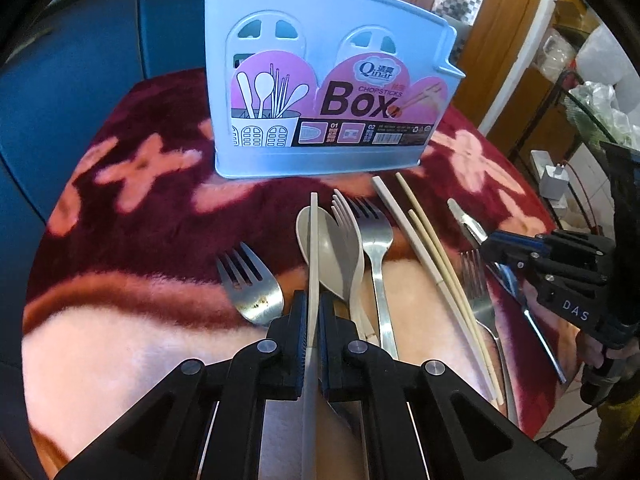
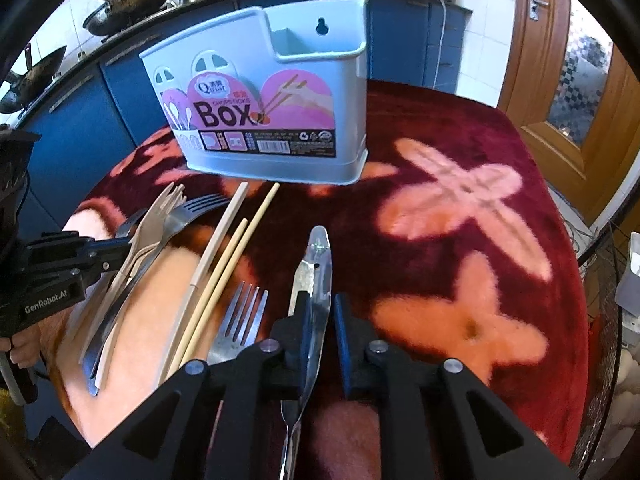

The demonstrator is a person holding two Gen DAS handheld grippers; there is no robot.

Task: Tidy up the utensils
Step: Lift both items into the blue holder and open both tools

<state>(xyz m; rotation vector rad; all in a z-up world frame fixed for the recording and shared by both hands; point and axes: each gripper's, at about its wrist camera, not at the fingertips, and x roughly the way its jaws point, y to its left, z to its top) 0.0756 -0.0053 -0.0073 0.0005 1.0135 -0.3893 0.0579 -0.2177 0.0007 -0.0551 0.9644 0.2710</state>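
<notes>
A light blue chopsticks box (image 1: pixel 320 80) stands upright on the red flowered cloth; it also shows in the right wrist view (image 2: pixel 276 112). My left gripper (image 1: pixel 313 304) is shut on a grey-white chopstick (image 1: pixel 313 248) that points toward the box, above a beige spoon (image 1: pixel 320 248) and forks (image 1: pixel 252 284). My right gripper (image 2: pixel 322 304) has its jaws around a metal knife (image 2: pixel 318 264); the left pad touches it, a gap shows on the right. Loose chopsticks (image 2: pixel 224 276) and a fork (image 2: pixel 240 320) lie left of it.
The table (image 2: pixel 460 240) is round with a red plush cloth; its edge drops off at the right. Blue cabinets (image 2: pixel 80 120) with woks (image 2: pixel 128 4) stand behind. A wooden door (image 2: pixel 580 80) is at the right. A beige fork and steel forks (image 2: pixel 152 232) lie stacked at the left.
</notes>
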